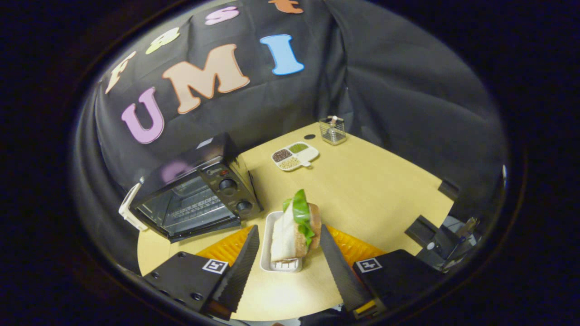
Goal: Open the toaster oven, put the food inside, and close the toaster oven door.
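Beside the closed toaster oven [195, 194], the sandwich [297, 231] stands in its white tray [268, 253] between my tool's [290, 253] wide-open, empty fingers, so opening the door likely comes first.

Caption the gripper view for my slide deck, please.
Open gripper flanks a sandwich on its white tray; closed toaster oven stands beside it.
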`<state>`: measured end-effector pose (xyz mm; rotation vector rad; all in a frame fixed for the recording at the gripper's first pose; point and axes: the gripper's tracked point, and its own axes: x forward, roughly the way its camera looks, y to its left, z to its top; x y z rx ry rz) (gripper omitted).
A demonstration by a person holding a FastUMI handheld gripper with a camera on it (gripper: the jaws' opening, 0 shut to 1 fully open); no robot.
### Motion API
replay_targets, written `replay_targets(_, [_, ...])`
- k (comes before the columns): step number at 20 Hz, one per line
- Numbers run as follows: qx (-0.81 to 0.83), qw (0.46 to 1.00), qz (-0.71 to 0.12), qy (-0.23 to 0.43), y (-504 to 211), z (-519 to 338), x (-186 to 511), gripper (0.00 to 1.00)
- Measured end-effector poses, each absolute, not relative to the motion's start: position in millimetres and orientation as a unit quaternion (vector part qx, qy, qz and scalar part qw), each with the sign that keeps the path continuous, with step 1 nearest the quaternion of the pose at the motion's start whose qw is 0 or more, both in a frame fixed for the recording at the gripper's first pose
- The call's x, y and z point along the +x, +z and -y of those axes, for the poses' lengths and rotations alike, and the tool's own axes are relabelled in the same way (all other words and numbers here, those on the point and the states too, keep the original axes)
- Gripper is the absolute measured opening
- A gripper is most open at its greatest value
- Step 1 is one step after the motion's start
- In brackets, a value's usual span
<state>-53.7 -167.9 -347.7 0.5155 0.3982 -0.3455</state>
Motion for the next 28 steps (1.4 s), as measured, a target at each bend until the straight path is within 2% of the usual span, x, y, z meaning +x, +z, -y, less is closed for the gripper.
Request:
replay_targets(6, [0.288, 0.921, -0.228, -0.132, -394, 170, -36, 0.87])
replay_targets(11, [0.306, 0.918, -0.231, -0.103, -407, 162, -17, 0.74])
replay_targets(17, [0.367, 0.903, -0.21, -0.08, -402, 156, -10, 0.35])
replay_targets(19, [0.388, 0.899, -0.192, -0.071, -398, 156, -14, 0.35])
replay_targets(21, [0.4, 0.897, -0.173, -0.075, -391, 158, -19, 0.27])
replay_targets(28, [0.474, 0.872, -0.105, -0.064, -344, 140, -30, 0.27])
